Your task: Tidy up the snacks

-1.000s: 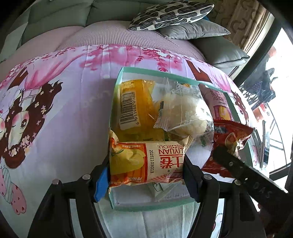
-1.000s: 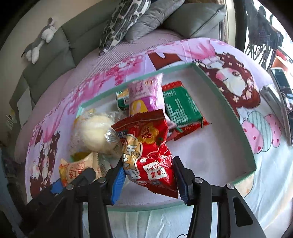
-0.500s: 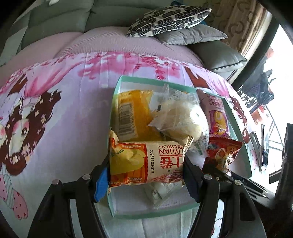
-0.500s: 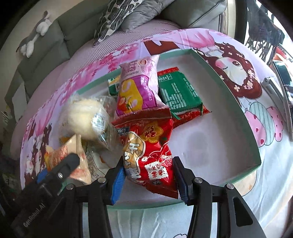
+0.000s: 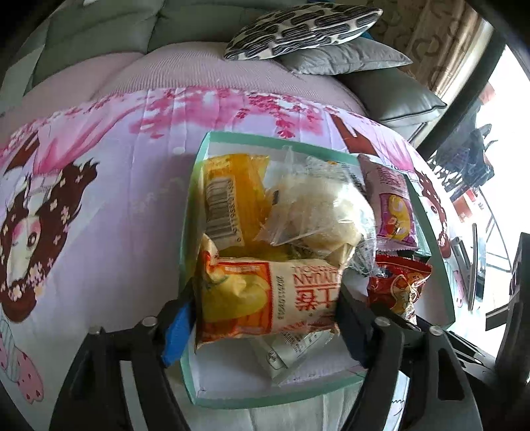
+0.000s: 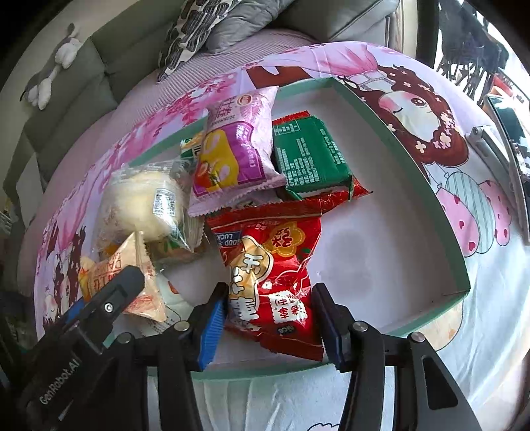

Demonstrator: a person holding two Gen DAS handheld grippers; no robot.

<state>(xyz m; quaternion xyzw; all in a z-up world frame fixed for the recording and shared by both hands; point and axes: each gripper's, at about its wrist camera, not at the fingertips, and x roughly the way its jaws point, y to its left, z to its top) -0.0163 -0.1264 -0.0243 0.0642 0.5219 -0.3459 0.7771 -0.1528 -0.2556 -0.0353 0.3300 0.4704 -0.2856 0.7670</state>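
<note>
- Green-rimmed box (image 6: 440, 212), on a cartoon-print sheet, already contains all visible snacks: purple packet (image 6: 235, 152), green packet (image 6: 308, 159), bagged bun (image 6: 142, 202).
- Left tongs (image 5: 265, 318) opening around orange roll packet (image 5: 265, 298), lowered inside the box.
- Right tongs (image 6: 270, 325) opening around red packet (image 6: 271, 275), likewise inside.
- Remaining, apparently: release, tidy.

Home living room: sofa (image 5: 99, 36), cushions (image 5: 301, 23)

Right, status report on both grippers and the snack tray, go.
Left gripper opening around orange-yellow snack pack. Right gripper opening, red snack bag between its jaws. Both packs over green-rimmed tray, beside piled snacks. Nothing blocking.
</note>
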